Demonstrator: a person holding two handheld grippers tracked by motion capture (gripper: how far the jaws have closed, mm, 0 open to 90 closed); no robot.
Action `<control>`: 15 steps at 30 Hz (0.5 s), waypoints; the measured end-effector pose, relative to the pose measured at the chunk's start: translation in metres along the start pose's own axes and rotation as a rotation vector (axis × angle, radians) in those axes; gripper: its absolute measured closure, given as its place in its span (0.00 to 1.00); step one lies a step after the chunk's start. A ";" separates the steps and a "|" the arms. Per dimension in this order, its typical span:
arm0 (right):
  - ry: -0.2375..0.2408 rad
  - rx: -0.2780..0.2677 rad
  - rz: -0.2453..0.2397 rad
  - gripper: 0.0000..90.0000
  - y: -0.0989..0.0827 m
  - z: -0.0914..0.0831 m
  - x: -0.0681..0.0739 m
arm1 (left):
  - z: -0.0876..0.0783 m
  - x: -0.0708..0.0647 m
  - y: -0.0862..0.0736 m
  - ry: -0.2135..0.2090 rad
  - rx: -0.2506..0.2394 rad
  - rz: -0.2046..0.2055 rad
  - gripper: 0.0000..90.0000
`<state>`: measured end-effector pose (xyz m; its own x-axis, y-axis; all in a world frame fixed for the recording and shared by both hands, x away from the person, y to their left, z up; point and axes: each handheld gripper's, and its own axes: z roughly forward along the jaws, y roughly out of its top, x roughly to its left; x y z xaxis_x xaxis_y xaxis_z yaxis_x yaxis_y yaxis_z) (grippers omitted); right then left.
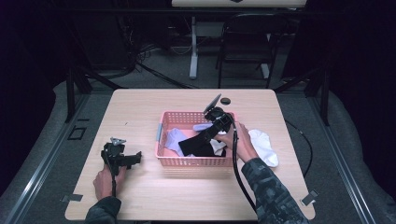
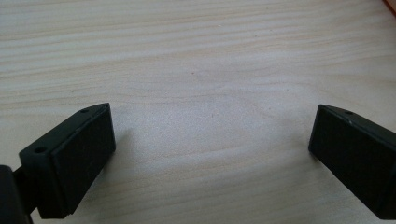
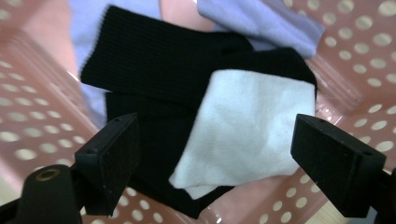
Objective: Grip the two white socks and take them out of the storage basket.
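Two hand-held grippers at a wooden surface bearing a pink basket of cloth items.

High view: the left gripper rests on the surface, well apart from the basket; the right gripper reaches into it; a white sock lies just beside the basket, with a small dark object, possibly a cap, beyond. Left gripper view: jaws spread wide over bare wood, holding nothing. Right gripper view: jaws wide apart above a white cloth lying on a black sock, lilac cloth behind.
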<state>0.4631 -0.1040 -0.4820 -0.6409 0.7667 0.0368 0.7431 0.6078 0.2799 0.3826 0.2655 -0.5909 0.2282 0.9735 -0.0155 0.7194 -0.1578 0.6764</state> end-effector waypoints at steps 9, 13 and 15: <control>-0.013 0.055 0.033 0.39 -0.006 0.025 -0.009 | 0.000 0.000 0.000 0.000 0.000 0.000 0.01; 0.008 0.055 0.050 0.47 -0.008 0.027 -0.010 | 0.000 0.000 0.000 0.000 0.000 0.000 0.01; 0.008 0.061 0.048 0.53 -0.008 0.027 -0.010 | 0.000 0.000 0.000 0.000 0.000 0.000 0.01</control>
<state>0.4692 -0.1110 -0.5106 -0.6055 0.7939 0.0560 0.7832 0.5819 0.2191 0.3826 0.2654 -0.5910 0.2281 0.9735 -0.0157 0.7194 -0.1576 0.6765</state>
